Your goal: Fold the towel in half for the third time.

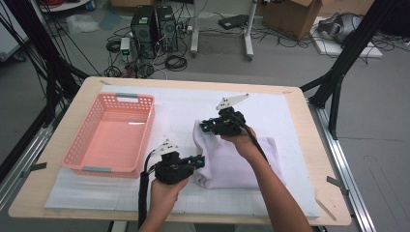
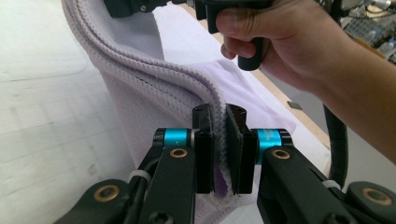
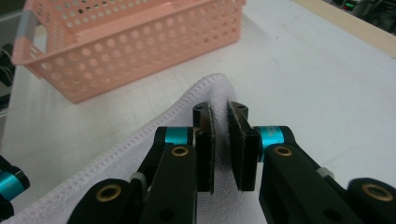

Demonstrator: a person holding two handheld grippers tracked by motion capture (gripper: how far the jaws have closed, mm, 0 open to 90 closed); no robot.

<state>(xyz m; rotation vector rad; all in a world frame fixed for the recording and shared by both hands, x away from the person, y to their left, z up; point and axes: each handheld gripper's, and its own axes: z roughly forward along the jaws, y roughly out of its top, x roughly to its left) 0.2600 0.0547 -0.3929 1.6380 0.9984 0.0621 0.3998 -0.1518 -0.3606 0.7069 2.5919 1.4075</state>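
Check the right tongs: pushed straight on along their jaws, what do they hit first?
Probably the pink basket. The right tongs, shut on the white towel, point over bare mat toward its side wall; depth is unclear.

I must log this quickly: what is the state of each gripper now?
Left gripper: closed on the hem of the white towel.
Right gripper: closed on the same towel's edge.
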